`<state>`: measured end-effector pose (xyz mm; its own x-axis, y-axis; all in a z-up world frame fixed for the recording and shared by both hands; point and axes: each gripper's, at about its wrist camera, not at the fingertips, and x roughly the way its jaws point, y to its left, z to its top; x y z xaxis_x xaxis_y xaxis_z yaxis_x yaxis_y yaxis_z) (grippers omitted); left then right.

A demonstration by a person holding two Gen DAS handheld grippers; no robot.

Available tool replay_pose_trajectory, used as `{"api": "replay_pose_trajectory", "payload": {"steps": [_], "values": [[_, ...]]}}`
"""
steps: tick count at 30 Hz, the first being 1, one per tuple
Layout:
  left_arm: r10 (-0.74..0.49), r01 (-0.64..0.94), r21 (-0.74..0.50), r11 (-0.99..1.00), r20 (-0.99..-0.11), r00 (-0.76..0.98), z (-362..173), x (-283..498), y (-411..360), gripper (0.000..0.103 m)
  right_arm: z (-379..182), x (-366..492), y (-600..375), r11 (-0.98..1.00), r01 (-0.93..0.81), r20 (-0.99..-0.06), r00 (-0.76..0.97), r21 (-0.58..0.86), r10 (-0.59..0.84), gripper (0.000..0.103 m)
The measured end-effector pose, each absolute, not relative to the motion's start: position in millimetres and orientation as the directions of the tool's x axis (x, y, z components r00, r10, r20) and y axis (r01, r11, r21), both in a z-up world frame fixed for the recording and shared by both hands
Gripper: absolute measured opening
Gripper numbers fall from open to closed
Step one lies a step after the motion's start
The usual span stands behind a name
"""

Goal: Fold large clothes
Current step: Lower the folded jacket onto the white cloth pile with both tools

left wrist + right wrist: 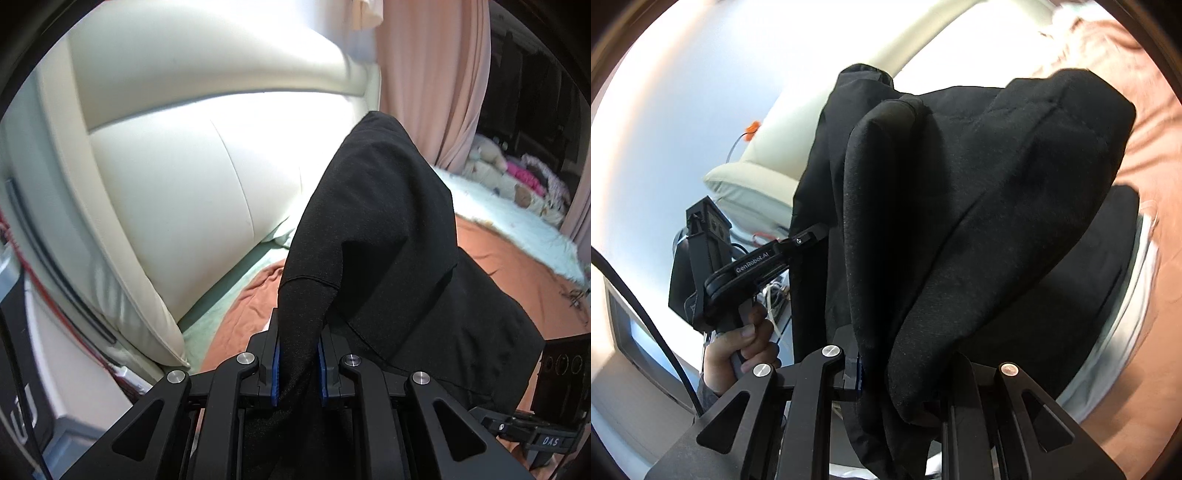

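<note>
Left gripper (298,363): jaws pinched a bunched edge of the black garment (388,236).
Right gripper (897,373): jaws clamped thick folds.
Garment: lifted, draping above the orange bedspread (517,258), probably so a fold could be laid flat.
Surroundings: cream headboard (177,177) stood behind.

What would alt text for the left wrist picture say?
A black garment is pinched between the blue-padded fingers of the left gripper and hangs lifted over an orange bedsheet. A cream padded headboard stands behind.
</note>
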<state>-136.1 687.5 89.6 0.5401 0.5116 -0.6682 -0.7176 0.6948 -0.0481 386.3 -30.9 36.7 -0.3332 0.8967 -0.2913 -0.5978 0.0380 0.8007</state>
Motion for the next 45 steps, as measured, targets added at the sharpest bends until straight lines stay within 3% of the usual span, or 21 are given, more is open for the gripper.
{"api": "replay_pose_trajectory", "payload": {"steps": [10, 11, 13, 15, 24, 32, 34, 38, 45], "values": [[0.500, -0.723, 0.001, 0.691, -0.722, 0.478, 50.4, -77.9, 717.3, 0.016, 6.6, 448.8, -48.8, 0.080, -0.570, -0.318, -0.331, 0.817, 0.888, 0.014], [0.506, -0.727, 0.020, 0.687, -0.731, 0.458, 42.6, -70.8, 720.2, 0.018, 5.5, 455.7, -54.2, 0.088, -0.567, -0.324, -0.330, 0.819, 0.887, 0.014], [0.525, -0.743, 0.078, 0.664, -0.757, 0.389, 27.7, -58.4, 721.4, 0.032, -0.6, 465.9, -58.7, 0.111, -0.563, -0.344, -0.327, 0.819, 0.881, 0.014], [0.542, -0.758, 0.112, 0.643, -0.766, 0.347, 13.9, -58.7, 722.6, 0.034, -10.4, 470.0, -60.3, 0.146, -0.568, -0.379, -0.315, 0.810, 0.870, 0.014], [0.480, -0.806, -0.032, 0.591, -0.789, 0.383, -2.1, -120.7, 696.6, 0.034, -6.6, 489.6, -87.4, 0.219, -0.566, -0.451, -0.309, 0.795, 0.837, 0.015], [0.445, -0.789, -0.084, 0.608, -0.788, 0.427, -28.0, -150.6, 642.8, 0.035, 10.6, 516.1, -132.2, 0.348, -0.577, -0.540, -0.198, 0.739, 0.818, 0.030], [0.455, -0.790, -0.062, 0.609, -0.789, 0.413, -33.9, -154.9, 632.2, 0.035, 18.2, 527.2, -159.5, 0.402, -0.603, -0.572, -0.111, 0.689, 0.813, 0.051], [0.469, -0.796, -0.055, 0.602, -0.783, 0.409, -40.8, -165.3, 618.3, 0.035, 47.3, 539.7, -195.0, 0.415, -0.628, -0.564, -0.047, 0.659, 0.824, 0.053], [0.548, -0.835, -0.002, 0.551, -0.753, 0.364, -30.9, -171.6, 642.1, 0.035, 86.1, 466.5, -168.7, 0.348, -0.803, -0.613, -0.026, 0.483, 0.789, 0.053]]}}
